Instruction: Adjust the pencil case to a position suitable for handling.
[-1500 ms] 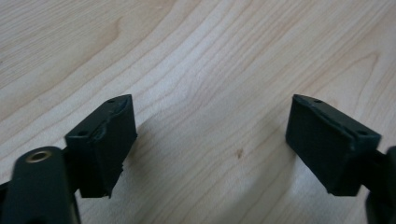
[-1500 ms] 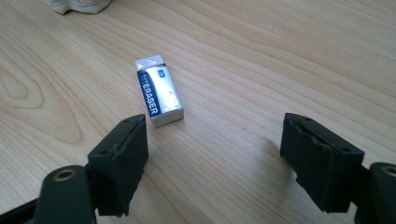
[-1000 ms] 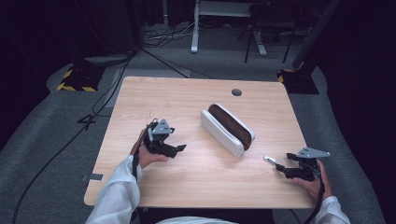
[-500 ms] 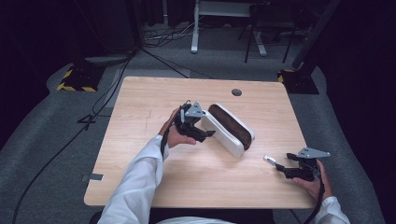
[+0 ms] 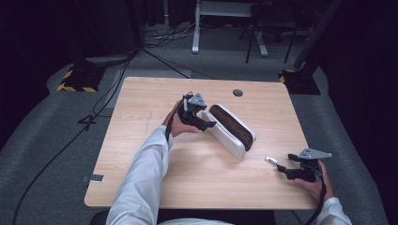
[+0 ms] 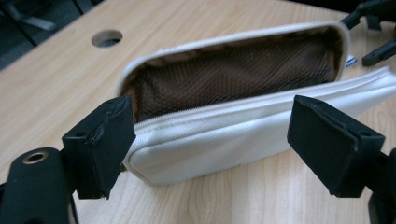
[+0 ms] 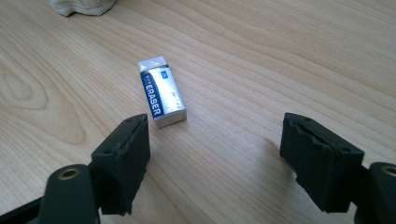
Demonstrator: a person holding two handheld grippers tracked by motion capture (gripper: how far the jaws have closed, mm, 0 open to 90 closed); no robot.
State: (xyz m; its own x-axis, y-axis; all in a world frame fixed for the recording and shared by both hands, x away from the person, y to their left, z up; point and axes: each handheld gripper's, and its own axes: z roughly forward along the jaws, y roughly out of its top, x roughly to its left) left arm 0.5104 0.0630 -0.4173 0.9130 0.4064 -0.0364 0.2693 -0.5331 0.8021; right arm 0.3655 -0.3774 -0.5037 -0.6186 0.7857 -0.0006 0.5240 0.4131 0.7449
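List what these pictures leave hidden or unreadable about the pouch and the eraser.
- Pouch bottom: left gripper view, hidden in shadow behind its near wall.
- Pouch's right end: same view, cut off by the frame edge.
- Eraser print: high view, too small to read.
- Eraser small lettering: right gripper view, blurred.

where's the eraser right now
The eraser lies flat on the table, just ahead of the right hand-held gripper, right of the pouch.

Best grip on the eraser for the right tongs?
Take the small white block eraser in its blue-and-silver sleeve across its two long sides, coming straight down from above. It lies flat on the wooden table, narrow enough for the open right tongs, with nothing crowding it.
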